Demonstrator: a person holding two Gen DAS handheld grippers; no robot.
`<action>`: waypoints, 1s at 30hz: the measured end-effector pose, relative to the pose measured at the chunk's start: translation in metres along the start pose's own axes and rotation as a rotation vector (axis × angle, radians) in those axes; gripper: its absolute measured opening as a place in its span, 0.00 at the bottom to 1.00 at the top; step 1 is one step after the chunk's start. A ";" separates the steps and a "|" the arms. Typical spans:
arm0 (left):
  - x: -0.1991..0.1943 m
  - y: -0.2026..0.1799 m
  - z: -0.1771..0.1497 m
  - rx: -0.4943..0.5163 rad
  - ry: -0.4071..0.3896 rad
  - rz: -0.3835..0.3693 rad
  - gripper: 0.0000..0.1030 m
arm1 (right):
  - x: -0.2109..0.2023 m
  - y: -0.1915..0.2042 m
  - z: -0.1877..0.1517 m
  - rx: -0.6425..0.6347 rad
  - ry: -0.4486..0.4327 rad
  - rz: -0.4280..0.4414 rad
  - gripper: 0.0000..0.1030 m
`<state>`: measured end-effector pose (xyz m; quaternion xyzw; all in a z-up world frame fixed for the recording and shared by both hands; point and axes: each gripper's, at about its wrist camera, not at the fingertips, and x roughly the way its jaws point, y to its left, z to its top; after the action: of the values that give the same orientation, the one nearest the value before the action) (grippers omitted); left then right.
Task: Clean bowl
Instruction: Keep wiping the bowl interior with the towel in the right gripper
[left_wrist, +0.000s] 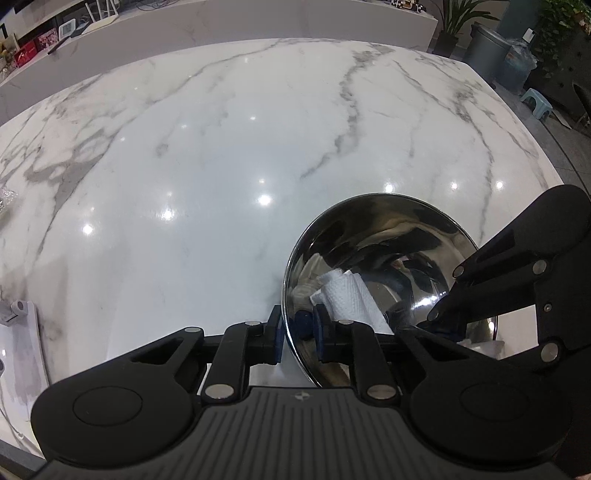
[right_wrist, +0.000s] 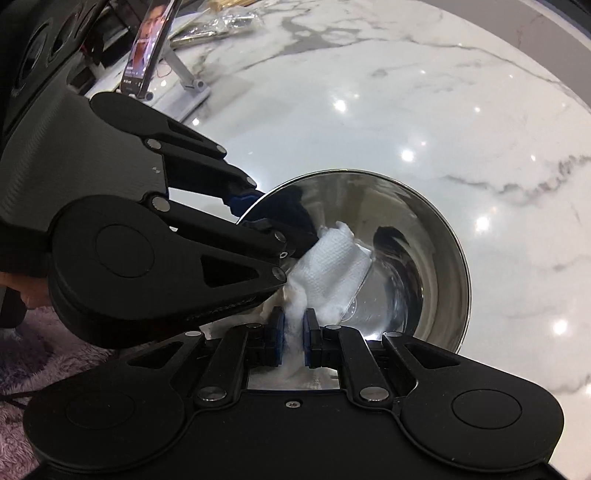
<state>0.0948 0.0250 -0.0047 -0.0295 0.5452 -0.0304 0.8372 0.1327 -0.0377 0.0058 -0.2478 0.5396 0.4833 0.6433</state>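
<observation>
— Right gripper (right_wrist: 293, 338) is pinching the paper towel (right_wrist: 332, 273) inside the steel bowl (right_wrist: 436, 266) just ahead; left gripper (left_wrist: 298, 332) clamps its near rim.

— Left's bite looks shallow; hard wiping could probably tip the bowl free.

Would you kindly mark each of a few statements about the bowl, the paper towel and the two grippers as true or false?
1. The left gripper clamps the rim of the shiny steel bowl. True.
2. The right gripper holds a yellow sponge. False: its jaws pinch a white paper towel.
3. The paper towel lies inside the bowl. True.
4. The bowl sits on a dark wooden table. False: it is on a white marble-patterned countertop.
5. The bowl is full of soapy water. False: no water shows in it.
</observation>
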 end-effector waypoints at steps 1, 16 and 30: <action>0.000 0.001 0.000 0.000 -0.001 -0.002 0.14 | 0.001 0.001 0.001 -0.018 0.013 -0.015 0.08; 0.001 -0.003 -0.008 -0.020 0.029 -0.029 0.23 | 0.007 0.005 0.003 -0.155 0.059 -0.201 0.08; -0.004 -0.004 -0.009 -0.003 0.023 -0.015 0.16 | 0.010 -0.001 0.008 -0.108 0.042 -0.180 0.08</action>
<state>0.0849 0.0213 -0.0047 -0.0343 0.5548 -0.0363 0.8305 0.1365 -0.0279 -0.0019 -0.3396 0.5016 0.4465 0.6585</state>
